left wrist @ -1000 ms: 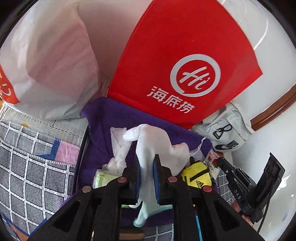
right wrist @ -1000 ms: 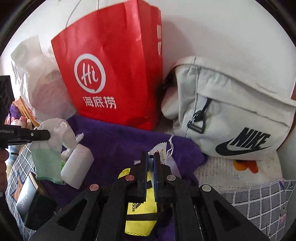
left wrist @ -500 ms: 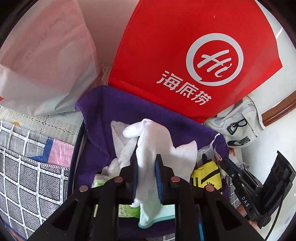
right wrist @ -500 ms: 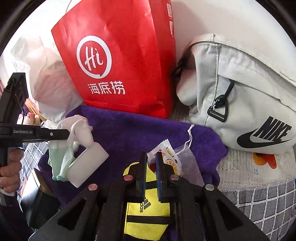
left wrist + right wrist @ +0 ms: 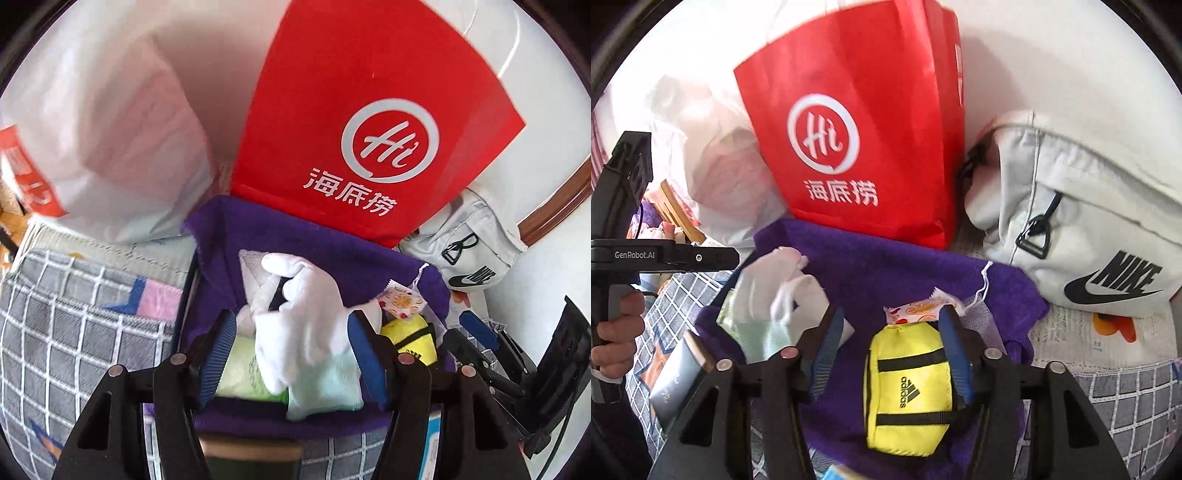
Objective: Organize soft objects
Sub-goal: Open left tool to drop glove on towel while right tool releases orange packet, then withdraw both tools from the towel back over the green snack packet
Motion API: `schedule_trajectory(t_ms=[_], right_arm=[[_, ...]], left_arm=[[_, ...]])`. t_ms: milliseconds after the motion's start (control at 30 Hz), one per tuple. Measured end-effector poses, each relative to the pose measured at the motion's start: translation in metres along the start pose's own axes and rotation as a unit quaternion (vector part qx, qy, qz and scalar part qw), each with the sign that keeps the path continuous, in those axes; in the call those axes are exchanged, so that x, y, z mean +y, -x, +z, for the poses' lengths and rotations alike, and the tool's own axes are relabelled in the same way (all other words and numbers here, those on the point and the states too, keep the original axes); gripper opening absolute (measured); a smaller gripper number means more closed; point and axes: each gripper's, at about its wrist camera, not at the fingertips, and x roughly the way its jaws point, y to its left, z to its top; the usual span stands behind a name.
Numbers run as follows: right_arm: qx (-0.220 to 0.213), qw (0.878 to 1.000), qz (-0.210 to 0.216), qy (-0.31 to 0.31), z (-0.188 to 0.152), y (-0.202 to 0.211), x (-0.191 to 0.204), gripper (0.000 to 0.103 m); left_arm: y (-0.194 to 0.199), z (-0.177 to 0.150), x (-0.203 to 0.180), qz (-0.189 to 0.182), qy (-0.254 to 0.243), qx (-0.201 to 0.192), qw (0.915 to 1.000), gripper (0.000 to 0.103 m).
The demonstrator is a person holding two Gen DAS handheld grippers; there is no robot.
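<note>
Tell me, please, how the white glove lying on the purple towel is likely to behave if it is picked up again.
The white glove looks limp: its fingers lie crumpled and folded, so it would probably droop from a pinch. It seems thin cloth, likely light. Resting on the purple towel, it should not roll or slip.

At the back you see a red paper bag [image 5: 864,140] standing upright against the white wall [image 5: 1052,55], with a white round logo on it. Just beside it, on its right, a light grey sling bag [image 5: 1082,221] lies on the checked grey cover [image 5: 1126,398]. On its left side a white plastic bag [image 5: 110,140] leans, touching the red one.
</note>
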Motion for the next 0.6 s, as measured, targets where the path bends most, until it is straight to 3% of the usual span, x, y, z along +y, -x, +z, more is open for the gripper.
schedule_trajectory(t_ms=[200,467,600], right_arm=[[-0.018,1.000,0.002,0.000,-0.013,0.038,0.016,0.055],[-0.040,0.999,0.003,-0.008,-0.056,0.096,0.042,0.055],[-0.019,0.999,0.035,-0.009,-0.081,0.119,0.060,0.055]], left_arm=[[0.035,-0.029,-0.001,0.001,0.002,-0.020,0.9998,0.061],[0.077,-0.082,-0.001,-0.018,0.004,-0.029,0.9994,0.061],[0.096,-0.111,0.002,-0.027,0.010,-0.029,0.9992,0.061]])
